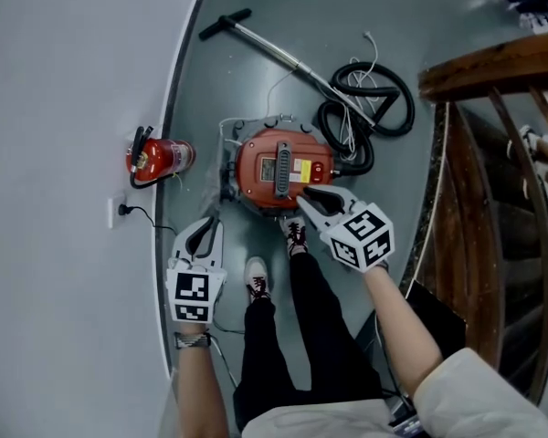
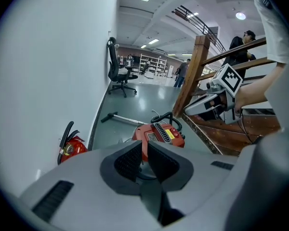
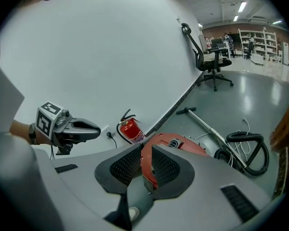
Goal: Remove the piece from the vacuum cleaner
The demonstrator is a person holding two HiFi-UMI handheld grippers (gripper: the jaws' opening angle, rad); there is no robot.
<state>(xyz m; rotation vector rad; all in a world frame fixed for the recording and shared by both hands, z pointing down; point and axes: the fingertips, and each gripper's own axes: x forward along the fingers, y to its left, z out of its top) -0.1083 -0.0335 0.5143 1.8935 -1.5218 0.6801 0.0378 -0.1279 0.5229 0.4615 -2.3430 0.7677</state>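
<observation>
The red vacuum cleaner (image 1: 283, 173) stands on the grey floor, with a black handle strip and a yellow label on its lid. Its black hose (image 1: 365, 108) coils at the right. My left gripper (image 1: 210, 224) hangs just left of the vacuum's near side, jaws a little apart with nothing between them. My right gripper (image 1: 303, 194) hovers over the vacuum's near right edge, also slightly open and empty. In the left gripper view the vacuum (image 2: 163, 134) shows beyond the gap of the left gripper (image 2: 144, 146). In the right gripper view the vacuum (image 3: 176, 142) lies past the right gripper (image 3: 147, 150).
A metal wand (image 1: 274, 48) lies on the floor behind the vacuum. A red fire extinguisher (image 1: 160, 158) stands by the white wall, near a socket (image 1: 119, 210). A wooden stair railing (image 1: 493, 71) rises at the right. The person's shoes (image 1: 258, 276) are just before the vacuum.
</observation>
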